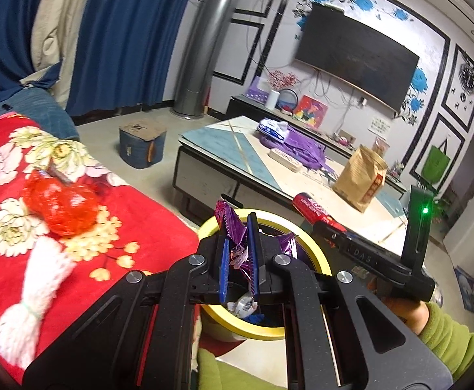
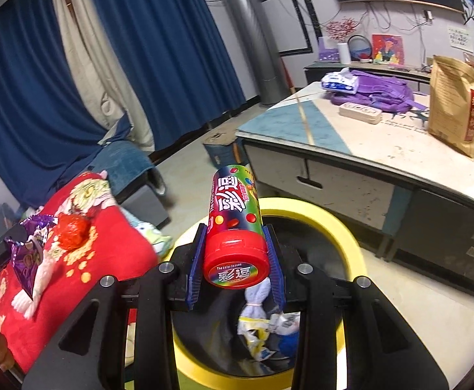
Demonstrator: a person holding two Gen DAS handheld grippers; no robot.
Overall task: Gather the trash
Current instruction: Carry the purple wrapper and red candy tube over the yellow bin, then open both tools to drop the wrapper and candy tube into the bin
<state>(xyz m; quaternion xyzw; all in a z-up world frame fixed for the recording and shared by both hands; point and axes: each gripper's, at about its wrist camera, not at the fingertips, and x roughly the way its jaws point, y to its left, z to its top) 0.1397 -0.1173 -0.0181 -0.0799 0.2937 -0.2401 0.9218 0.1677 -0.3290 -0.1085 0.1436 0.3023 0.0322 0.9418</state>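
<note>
My left gripper [image 1: 237, 227] is shut on a crumpled purple foil wrapper [image 1: 229, 224], held over the yellow-rimmed bin [image 1: 311, 253]. In the right wrist view the same wrapper [image 2: 29, 253] shows at the far left. My right gripper [image 2: 235, 234] is shut on a red candy tube [image 2: 233, 217] with a red cap, above the bin's yellow rim [image 2: 331, 224]. That tube [image 1: 315, 211] also shows in the left wrist view, right of the bin. Paper scraps and wrappers [image 2: 263, 328] lie inside the bin.
A red floral blanket [image 1: 107, 227] lies left of the bin, carrying a red mesh bag [image 1: 61, 204] and a white tassel [image 1: 32, 299]. A coffee table [image 2: 350, 136] stands behind with a brown paper bag [image 2: 454, 104], purple cloth [image 2: 380, 91] and tissue pack [image 2: 339, 83].
</note>
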